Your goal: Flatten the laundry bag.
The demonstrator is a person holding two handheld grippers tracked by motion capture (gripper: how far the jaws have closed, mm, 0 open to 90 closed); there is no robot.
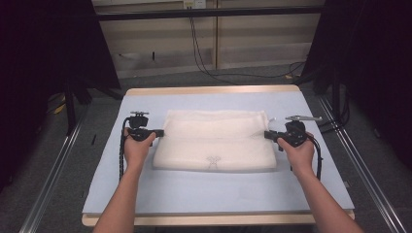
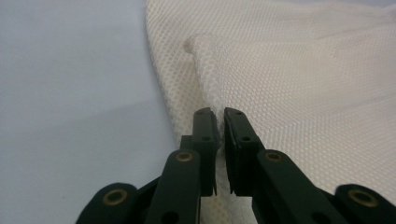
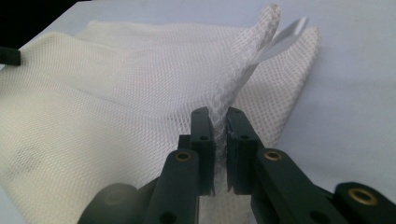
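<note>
A white mesh cloth (image 1: pixel 215 141) lies folded on the pale blue table mat (image 1: pixel 214 189), spread wide across the middle. My left gripper (image 1: pixel 160 132) pinches the cloth's left edge; in the left gripper view a raised fold of mesh (image 2: pixel 212 88) runs into the shut black jaws of the gripper (image 2: pixel 220 113). My right gripper (image 1: pixel 267 135) grips the cloth's right edge. In the right gripper view a ridge of mesh (image 3: pixel 243 70) rises from between the jaws of that gripper (image 3: pixel 219 112), which press on it, and a small white tag (image 3: pixel 287 35) sticks out near the far corner.
The mat covers a wooden tabletop (image 1: pixel 214 90) with bare mat in front of and beside the cloth. Metal rails (image 1: pixel 58 160) flank the table on both sides. Cables (image 1: pixel 204 58) hang by the back wall, and dark curtains stand left and right.
</note>
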